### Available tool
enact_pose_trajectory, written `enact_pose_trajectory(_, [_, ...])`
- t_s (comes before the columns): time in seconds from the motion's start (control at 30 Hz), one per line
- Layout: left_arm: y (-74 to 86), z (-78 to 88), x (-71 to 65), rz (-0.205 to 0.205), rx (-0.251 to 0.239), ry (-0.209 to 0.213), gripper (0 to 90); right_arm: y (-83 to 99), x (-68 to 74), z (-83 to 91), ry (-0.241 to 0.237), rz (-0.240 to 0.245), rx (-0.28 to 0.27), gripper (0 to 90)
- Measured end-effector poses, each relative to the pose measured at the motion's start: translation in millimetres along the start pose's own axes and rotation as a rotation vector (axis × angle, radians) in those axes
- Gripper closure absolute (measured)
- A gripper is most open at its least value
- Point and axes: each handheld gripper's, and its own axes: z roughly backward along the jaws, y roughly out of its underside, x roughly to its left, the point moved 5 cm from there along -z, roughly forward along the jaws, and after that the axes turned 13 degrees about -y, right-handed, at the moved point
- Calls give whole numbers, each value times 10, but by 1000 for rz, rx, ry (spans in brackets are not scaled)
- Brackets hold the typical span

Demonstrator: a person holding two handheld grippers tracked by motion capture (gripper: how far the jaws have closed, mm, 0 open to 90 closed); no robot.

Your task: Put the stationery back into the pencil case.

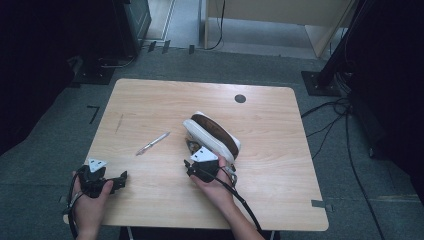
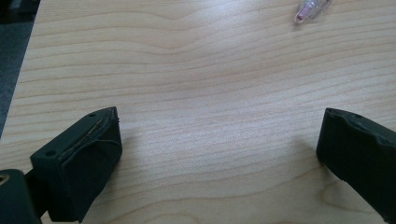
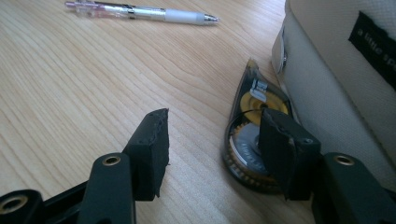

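At a wooden worktop [image 1: 150,100], the right gripper [image 3: 214,140] hovers low with its fingers [image 3: 152,149] half apart and nothing clamped; one finger stands in front of a correction tape dispenser [image 3: 250,135] lying flat, just beside a white pencil case [image 3: 336,70]. A pen [image 3: 140,13] lies farther off. The left gripper [image 2: 219,158], fingers wide and empty, rests near the worktop's front left corner.

I am seeing a dim room with dark corners. Soft light is shining on my desk [image 1: 150,100]. Close up, my tongs are looking a bit blurry.
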Motion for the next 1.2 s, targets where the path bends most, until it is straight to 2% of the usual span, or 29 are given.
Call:
enact_pose_trajectory(0.1, [0,0,0,0,0,0,3,-2,0,-17,5,5,9,431])
enact_pose_trajectory(0.23, [0,0,0,0,0,0,3,-4,-13,-15,10,-11,4,446])
enact_pose_trajectory(0.43, [0,0,0,0,0,0,3,18,1,25,-8,11,8,493])
enact_pose_trajectory(0.63, [0,0,0,0,0,0,3,36,22,71,-29,2,13,496])
enact_pose_trajectory(0.67, [0,0,0,-1,0,0,3,27,12,84,6,4,-18,439])
enact_pose_trajectory(0.7, [0,0,0,-1,0,0,3,27,12,84,6,4,-18,439])
enact_pose_trajectory(0.73, [0,0,0,-1,0,0,2,18,12,90,29,13,-34,421])
enact_pose_trajectory(0.83, [0,0,0,0,0,0,2,-3,6,70,59,21,-36,390])
enact_pose_trajectory(0.87, [0,0,0,0,0,0,2,3,-11,55,98,32,-25,383])
enact_pose_trajectory(0.9, [0,0,0,-1,0,0,2,3,-11,55,98,32,-25,383])
enact_pose_trajectory(0.97, [0,0,0,-1,0,0,2,16,-41,39,140,32,-12,350])
enact_pose_trajectory(1.03, [0,0,0,0,0,0,3,20,-65,34,155,26,1,348])
enact_pose_trajectory(1.13, [0,0,0,-1,0,0,2,36,-78,12,141,16,40,344])
enact_pose_trajectory(1.2, [0,0,-1,-1,0,0,2,35,-76,7,139,21,43,344])
